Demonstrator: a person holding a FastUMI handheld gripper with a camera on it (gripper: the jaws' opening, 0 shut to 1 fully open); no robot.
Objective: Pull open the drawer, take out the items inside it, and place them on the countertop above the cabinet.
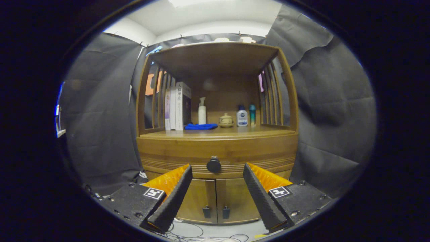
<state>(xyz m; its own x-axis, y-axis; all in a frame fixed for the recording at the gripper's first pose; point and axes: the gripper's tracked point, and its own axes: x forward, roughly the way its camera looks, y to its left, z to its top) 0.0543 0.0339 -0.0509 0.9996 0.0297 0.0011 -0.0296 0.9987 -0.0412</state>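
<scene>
Drawer knob (pixel 213 164) — between parted tongs (pixel 217 169)

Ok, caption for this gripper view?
Open hand-held gripper lined up on the closed drawer's round knob, below the wooden cabinet's countertop.

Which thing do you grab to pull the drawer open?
Find the wooden cabinet and the wide drawer under its shelf. In the drawer's middle sits a round dark knob, ahead of the open gripper. The lower doors have small flat handles instead.
</scene>
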